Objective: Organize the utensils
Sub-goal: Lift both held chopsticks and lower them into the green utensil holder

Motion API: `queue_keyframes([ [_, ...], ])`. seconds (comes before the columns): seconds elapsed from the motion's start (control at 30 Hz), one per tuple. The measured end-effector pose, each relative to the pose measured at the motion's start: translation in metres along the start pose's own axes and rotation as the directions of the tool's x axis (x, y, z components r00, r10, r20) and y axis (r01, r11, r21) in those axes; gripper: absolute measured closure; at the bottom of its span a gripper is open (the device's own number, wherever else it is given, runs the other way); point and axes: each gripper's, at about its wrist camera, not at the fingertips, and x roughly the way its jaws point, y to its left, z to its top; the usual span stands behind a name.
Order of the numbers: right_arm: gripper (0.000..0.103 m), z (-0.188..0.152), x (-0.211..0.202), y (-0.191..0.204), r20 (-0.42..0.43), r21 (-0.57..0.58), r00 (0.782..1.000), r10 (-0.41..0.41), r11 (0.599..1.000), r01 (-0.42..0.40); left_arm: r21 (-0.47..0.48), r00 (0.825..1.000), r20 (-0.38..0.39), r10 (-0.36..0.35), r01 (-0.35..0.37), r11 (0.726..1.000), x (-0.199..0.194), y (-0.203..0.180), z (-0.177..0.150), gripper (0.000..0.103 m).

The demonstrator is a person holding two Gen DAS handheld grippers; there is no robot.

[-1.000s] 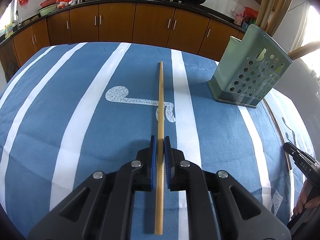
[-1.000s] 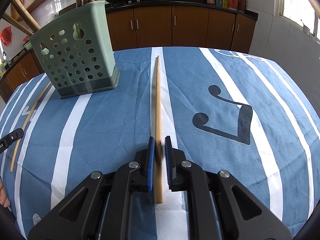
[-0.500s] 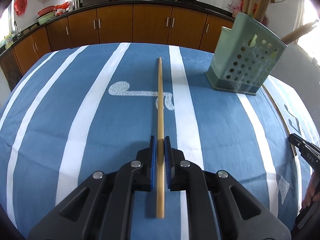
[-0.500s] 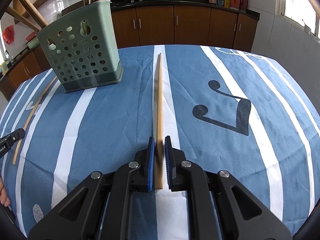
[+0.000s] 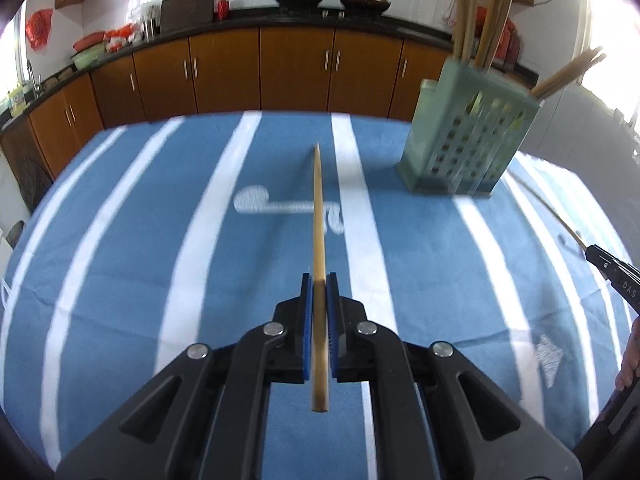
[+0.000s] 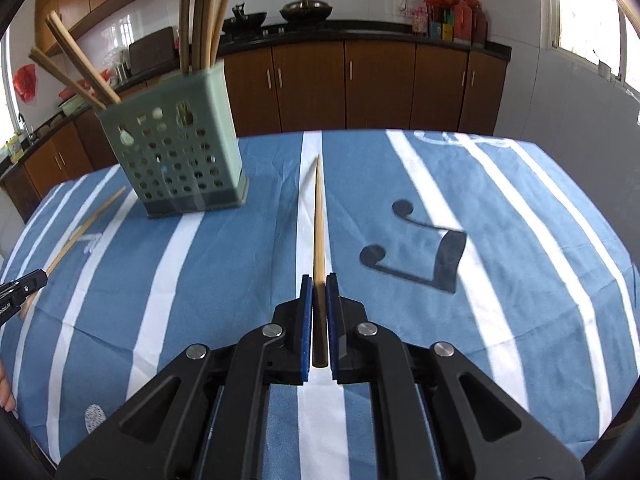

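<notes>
Left hand-held gripper (image 5: 319, 280) clamping chopstick (image 5: 318, 216), long axis running straight ahead, tip forward; green holder (image 5: 460, 148) standing ahead-right on counter (image 5: 120, 260). Right hand-held gripper (image 6: 319, 280) clamping second chopstick (image 6: 319, 216), tip forward; same green holder ahead-left, looking nearer this side. Judging: both needing tip-down swing inward over holder's open top.
</notes>
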Motion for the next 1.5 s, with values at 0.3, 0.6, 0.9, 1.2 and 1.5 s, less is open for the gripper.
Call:
queue_keyframes([
  [0.3,0.096,0.028,-0.042,-0.005,0.146,0.01,0.989,0.009,1.0,-0.01,-0.013,0.985,0.168,-0.042,0.045,0.999,-0.06,0.003,0.034,0.095],
  [0.6,0.096,0.05,-0.069,-0.003,0.237,0.004,0.971,0.038,0.999,-0.041,0.002,0.961,0.264,-0.085,0.088,0.996,-0.096,-0.005,0.061,0.095],
  [0.9,0.096,0.07,-0.091,-0.003,0.276,0.018,0.957,0.09,0.995,-0.099,0.049,0.94,0.299,-0.164,0.157,0.986,-0.123,-0.023,0.077,0.095],
  [1.2,0.096,0.102,-0.132,0.002,0.348,-0.021,0.919,0.187,0.981,-0.191,0.109,0.9,0.364,-0.239,0.214,0.971,-0.156,-0.052,0.102,0.095],
  [1.5,0.096,0.143,-0.174,0.019,0.476,-0.071,0.836,0.274,0.959,-0.274,0.116,0.842,0.472,-0.263,0.236,0.965,-0.18,-0.085,0.145,0.095],
])
